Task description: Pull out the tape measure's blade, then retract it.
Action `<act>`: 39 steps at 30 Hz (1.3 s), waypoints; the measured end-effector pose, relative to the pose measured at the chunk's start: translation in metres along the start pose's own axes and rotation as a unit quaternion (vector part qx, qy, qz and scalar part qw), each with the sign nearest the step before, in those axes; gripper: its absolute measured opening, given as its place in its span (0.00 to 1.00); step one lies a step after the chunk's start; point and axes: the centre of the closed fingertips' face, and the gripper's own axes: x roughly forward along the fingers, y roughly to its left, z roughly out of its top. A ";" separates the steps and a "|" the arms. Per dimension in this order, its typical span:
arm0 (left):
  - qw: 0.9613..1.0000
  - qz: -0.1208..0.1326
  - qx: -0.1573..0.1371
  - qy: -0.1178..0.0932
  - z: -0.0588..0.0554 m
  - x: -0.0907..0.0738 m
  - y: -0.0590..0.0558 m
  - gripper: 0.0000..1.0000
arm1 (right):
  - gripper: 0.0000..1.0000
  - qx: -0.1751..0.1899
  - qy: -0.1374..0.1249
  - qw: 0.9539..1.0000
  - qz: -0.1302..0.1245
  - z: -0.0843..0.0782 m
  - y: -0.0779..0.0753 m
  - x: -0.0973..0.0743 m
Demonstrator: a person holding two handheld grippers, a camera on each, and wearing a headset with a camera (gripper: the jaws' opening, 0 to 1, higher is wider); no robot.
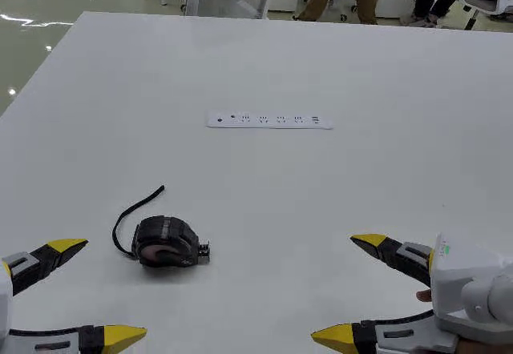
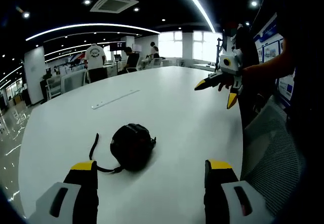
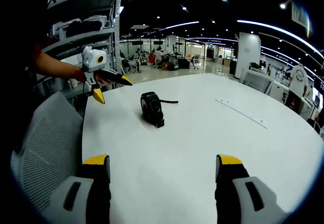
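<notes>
The tape [image 1: 164, 243] is set nearer the left gripper [image 1: 96, 291], blade tip [image 1: 204, 250] toward the right gripper [image 1: 350, 289]. All 4 jaws are spread apart, empty.

The head view's edges cut off the left gripper [image 1: 114, 287] and right gripper [image 1: 333, 287] behind their jaws.
</notes>
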 end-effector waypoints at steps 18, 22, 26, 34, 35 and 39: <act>0.999 -0.027 0.030 0.024 -0.002 0.016 0.010 0.73 | 0.72 -0.036 0.019 0.998 0.045 0.001 -0.009 0.023; 0.997 -0.038 0.046 0.039 -0.001 0.025 0.017 0.70 | 0.69 -0.050 0.025 0.996 0.063 0.002 -0.010 0.035; 0.997 -0.043 0.052 0.043 -0.001 0.027 0.018 0.69 | 0.66 -0.057 0.027 0.996 0.068 0.003 -0.012 0.039; 0.992 -0.064 0.079 0.072 -0.007 0.043 0.028 0.63 | 0.61 -0.093 0.035 0.991 0.092 0.006 -0.016 0.062; 0.992 -0.066 0.083 0.075 -0.008 0.044 0.028 0.63 | 0.61 -0.093 0.035 0.991 0.094 0.006 -0.017 0.065; 0.989 -0.074 0.091 0.085 -0.011 0.050 0.030 0.61 | 0.59 -0.097 0.036 0.989 0.105 0.008 -0.016 0.075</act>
